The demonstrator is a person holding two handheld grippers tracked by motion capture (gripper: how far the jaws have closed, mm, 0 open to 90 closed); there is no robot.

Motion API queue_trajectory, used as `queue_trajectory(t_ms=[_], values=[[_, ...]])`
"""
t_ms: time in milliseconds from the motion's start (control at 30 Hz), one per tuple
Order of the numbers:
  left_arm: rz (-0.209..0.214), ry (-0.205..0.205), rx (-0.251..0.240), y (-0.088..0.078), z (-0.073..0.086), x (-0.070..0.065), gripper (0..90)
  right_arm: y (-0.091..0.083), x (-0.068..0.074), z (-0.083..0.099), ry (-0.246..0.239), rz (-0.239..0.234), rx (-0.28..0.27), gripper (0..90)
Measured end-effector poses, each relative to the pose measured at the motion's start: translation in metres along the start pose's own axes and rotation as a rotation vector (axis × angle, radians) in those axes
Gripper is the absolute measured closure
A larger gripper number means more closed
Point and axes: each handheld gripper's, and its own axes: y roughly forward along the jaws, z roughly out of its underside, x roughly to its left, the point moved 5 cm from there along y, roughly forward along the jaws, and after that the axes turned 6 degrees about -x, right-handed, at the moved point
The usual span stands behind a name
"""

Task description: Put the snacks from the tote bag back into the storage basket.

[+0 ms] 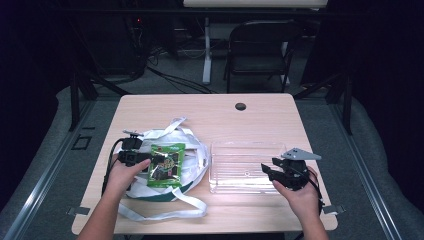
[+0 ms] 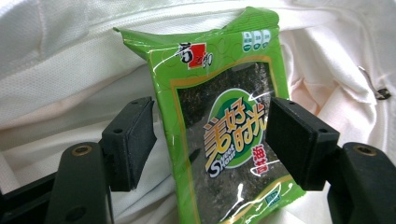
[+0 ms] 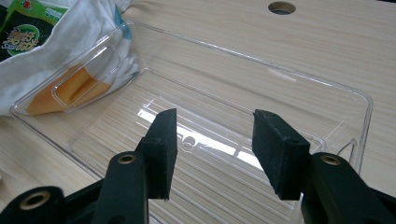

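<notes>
Table [image 1: 260, 117]: pale wood, with a round cable hole [image 1: 240, 106] near its far edge; everything I work with sits on its near half.
White bag [image 1: 192, 150]: a cloth tote lying slack on the left part of the table, its straps looping out toward me and away from me; a dark green band shows along its near edge.
Clear tray [image 1: 247, 150]: a see-through plastic tray just right of the bag, flat on the wood, its left edge close against the cloth.
Seaweed packet [image 2: 224, 130]: a green snack pack with a dark window and a red mark at its top, lying on the white bag.
My left tongs [image 2: 210, 135]: jaws released and standing apart on either side of the packet; the right pad [image 2: 292, 140] overlaps the packet's edge, the left pad has a gap beside it, so I am not clenching it.
My right tongs [image 3: 212, 149]: jaws apart with nothing between them, held over the near right part of the clear tray.
</notes>
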Motion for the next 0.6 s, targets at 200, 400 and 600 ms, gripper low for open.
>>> queue_trajectory(t_ms=[200,400,600], values=[[0.000,-0.001,0.026,0.007,0.002,0.000,32.7,-0.002,0.001,0.000,-0.002,0.000,-0.008,50.6],[0.015,-0.004,0.062,0.016,0.006,0.002,32.7,-0.003,0.000,0.001,-0.002,0.004,-0.004,50.6],[0.040,-0.008,0.077,0.020,0.007,0.004,33.5,-0.003,0.001,0.001,-0.005,0.007,-0.005,50.6]])
